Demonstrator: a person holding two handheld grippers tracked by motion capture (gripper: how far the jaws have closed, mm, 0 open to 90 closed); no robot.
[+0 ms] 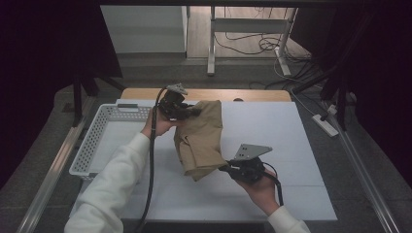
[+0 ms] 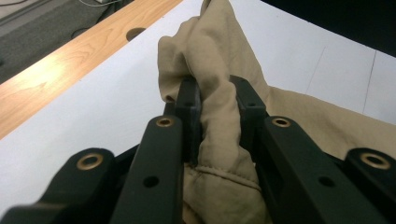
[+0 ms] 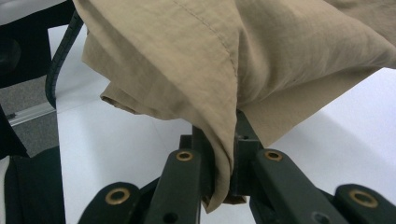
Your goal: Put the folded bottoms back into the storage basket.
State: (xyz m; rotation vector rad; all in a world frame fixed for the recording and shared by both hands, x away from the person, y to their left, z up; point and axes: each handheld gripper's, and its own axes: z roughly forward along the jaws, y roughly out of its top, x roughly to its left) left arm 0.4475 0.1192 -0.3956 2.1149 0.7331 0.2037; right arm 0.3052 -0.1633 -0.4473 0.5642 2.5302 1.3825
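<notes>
The right hand-held gripper sits nearest the person, over the front right part of the white counter. Its jaws are clamped on the lower edge of a tan garment; in the right gripper view the cloth is pinched between both jaws and drapes above them. The garment hangs lifted off the counter, stretched between the two hand-held grippers, over the counter's middle. Farther back, the left hand-held gripper clamps the garment's upper left corner; in the left gripper view a bunched fold is pressed between the jaws. A white perforated basket stands on the counter's left edge, just beside the left forearm. Beyond the white surface, a wooden strip runs along the far edge.
</notes>
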